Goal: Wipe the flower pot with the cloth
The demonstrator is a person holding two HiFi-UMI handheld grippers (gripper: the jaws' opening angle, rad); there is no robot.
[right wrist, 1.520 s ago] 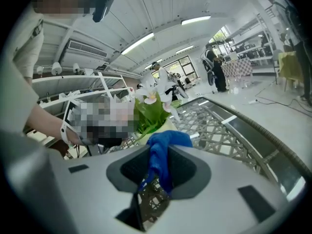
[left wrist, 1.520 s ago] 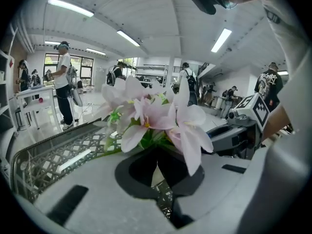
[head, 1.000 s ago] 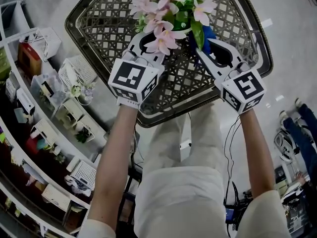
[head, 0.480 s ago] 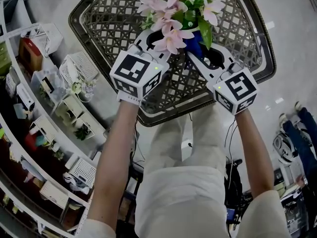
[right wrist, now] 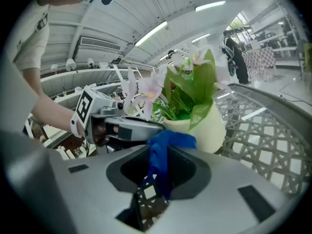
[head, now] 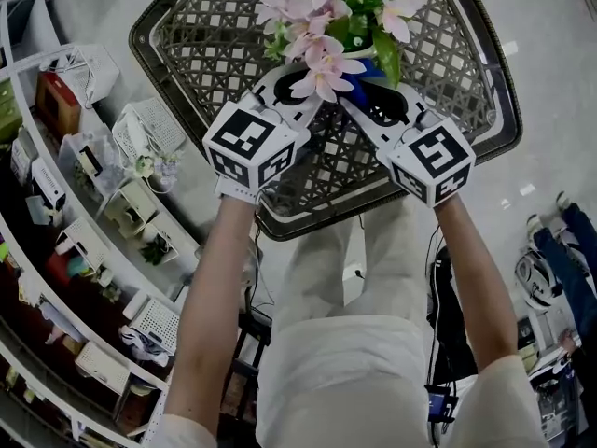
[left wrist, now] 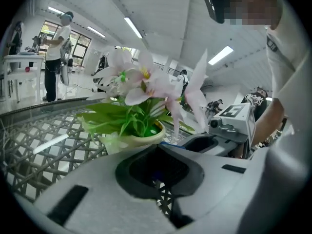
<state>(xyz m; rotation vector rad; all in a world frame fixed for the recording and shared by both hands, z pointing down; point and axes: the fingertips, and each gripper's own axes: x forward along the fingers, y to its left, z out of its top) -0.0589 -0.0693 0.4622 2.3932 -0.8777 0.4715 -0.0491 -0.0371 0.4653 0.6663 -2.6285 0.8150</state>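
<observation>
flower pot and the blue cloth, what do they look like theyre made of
Flower pot: cream, smooth with a soft sheen, so glazed ceramic or plastic; the look doesn't settle which. Cloth: blue fabric, matte, crumpled in soft folds.

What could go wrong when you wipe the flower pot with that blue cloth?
1. The cloth is pinched by only a small bunch in the right gripper jaws, so hard rubbing might pull it loose.
2. The flower pot stands on an open lattice table with tall flowers; a sideways push might tip it.
3. Petals hang over both grippers, so the left gripper could knock some off.
</observation>
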